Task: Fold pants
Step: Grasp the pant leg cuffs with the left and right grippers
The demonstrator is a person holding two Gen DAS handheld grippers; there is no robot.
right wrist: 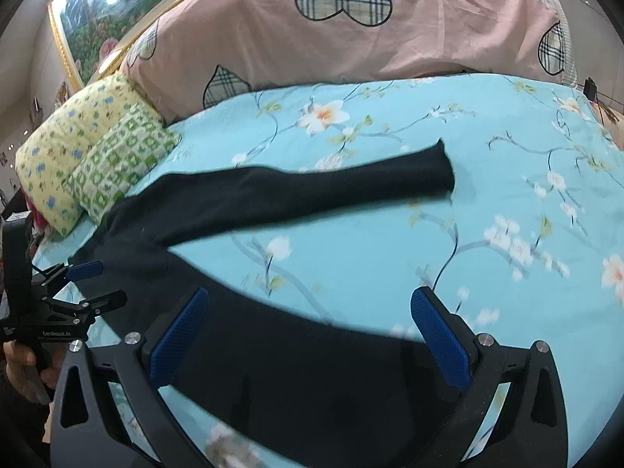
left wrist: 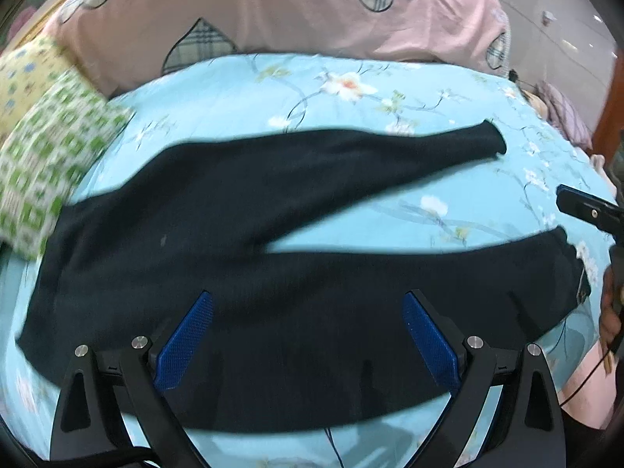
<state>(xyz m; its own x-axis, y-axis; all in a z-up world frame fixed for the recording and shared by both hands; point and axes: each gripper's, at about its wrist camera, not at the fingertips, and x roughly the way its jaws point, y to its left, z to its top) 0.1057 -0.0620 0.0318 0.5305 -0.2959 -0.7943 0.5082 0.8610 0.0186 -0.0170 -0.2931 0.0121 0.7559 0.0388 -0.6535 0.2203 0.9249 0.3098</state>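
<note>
At the far left lie two pillows, a yellow flower-print pillow (right wrist: 58,152) and, just beside it, a green-and-white patterned pillow (right wrist: 121,156), whose near corner touches the waist end of the pants in the left wrist view. The dark, soft-knit pants (left wrist: 241,241) lie flat on the bed's light blue floral sheet (left wrist: 351,89), waist to the left, with the two legs spread apart in a V toward the right. The far leg ends in a cuff (left wrist: 487,140) out on the sheet; the near leg runs along the front edge of the bed.

The left gripper (left wrist: 308,339) hangs over the upper part of the near leg, its blue-padded fingers (left wrist: 187,343) spread wide with nothing between them. Further right, the right gripper (right wrist: 312,347) is over the lower part of the same leg, its blue-padded fingers (right wrist: 440,339) likewise spread wide and holding nothing. Whether either set of tips touches the fabric cannot be told.

Behind everything, along the head of the bed, lies a pink quilt with plaid heart patches (right wrist: 351,27).
</note>
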